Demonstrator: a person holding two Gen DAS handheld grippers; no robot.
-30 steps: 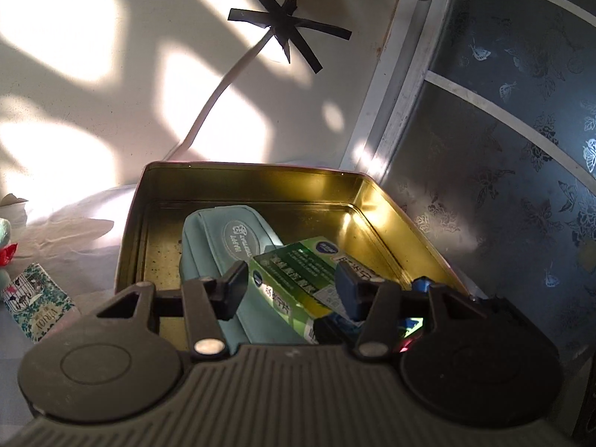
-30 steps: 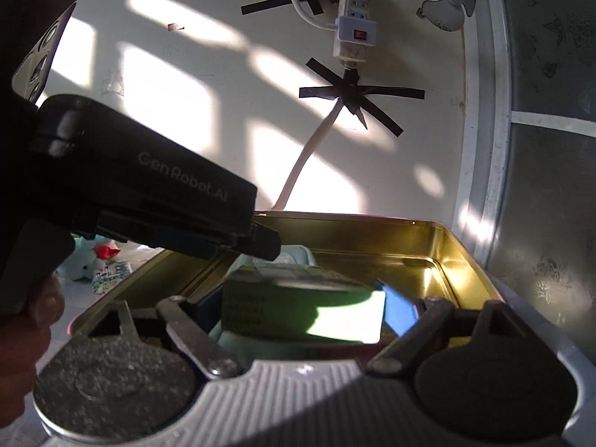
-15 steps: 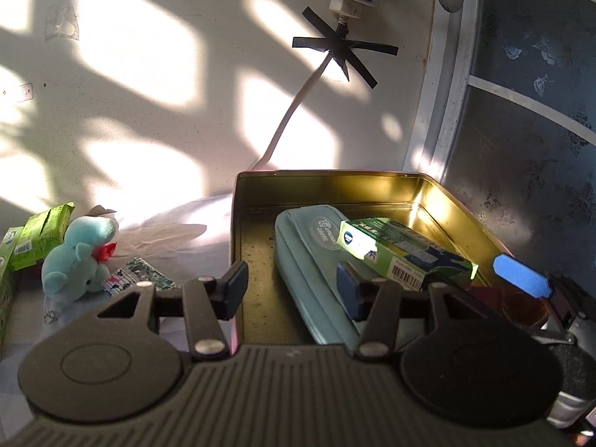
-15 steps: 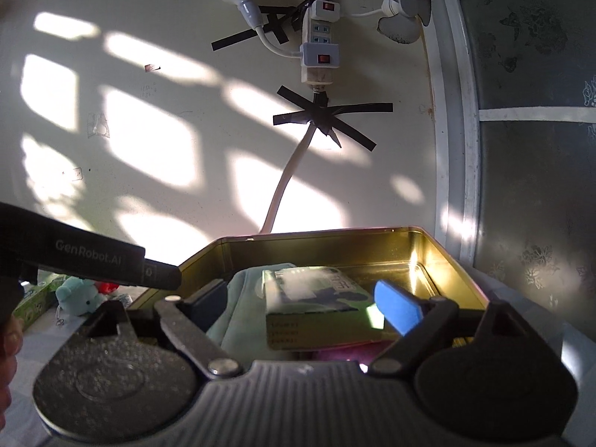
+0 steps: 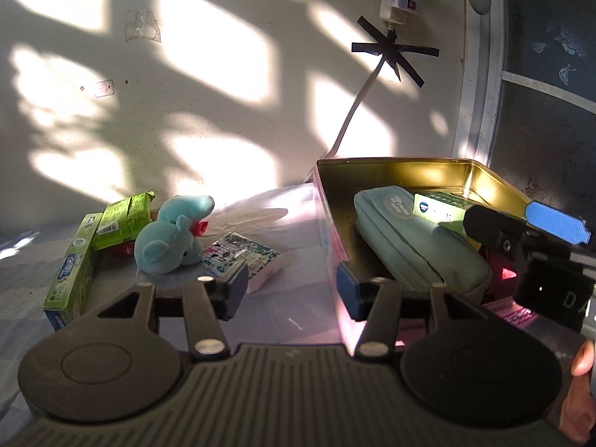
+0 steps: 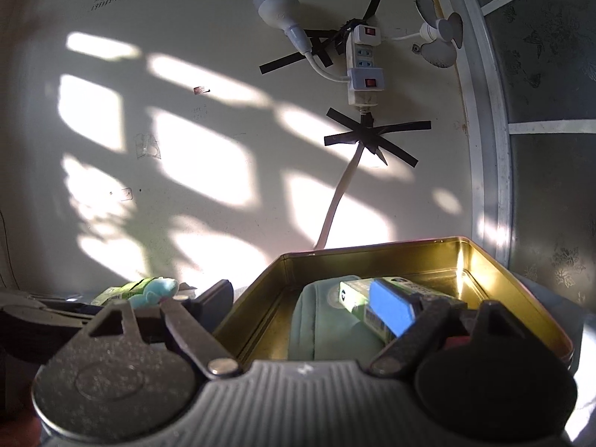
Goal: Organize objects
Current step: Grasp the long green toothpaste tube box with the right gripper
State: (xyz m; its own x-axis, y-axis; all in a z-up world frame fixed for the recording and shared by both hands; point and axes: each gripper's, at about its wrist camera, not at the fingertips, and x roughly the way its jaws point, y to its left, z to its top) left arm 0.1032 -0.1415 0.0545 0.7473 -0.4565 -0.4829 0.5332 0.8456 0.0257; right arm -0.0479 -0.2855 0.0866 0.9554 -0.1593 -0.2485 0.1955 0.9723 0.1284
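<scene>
Both jaws open | tin [image 5: 395, 165]: one pouch [image 5: 413, 246], one box [image 5: 441, 208]

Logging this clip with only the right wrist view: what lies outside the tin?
Observer: Left of the tin, a teal plush sits beside a small patterned box.
Reviewer: Anything else there?
Observer: A long green box and a green packet lie left of the plush.
Reviewer: Is the left gripper holding anything?
Observer: No. The left gripper is open and empty, by the tin's near left wall.
</scene>
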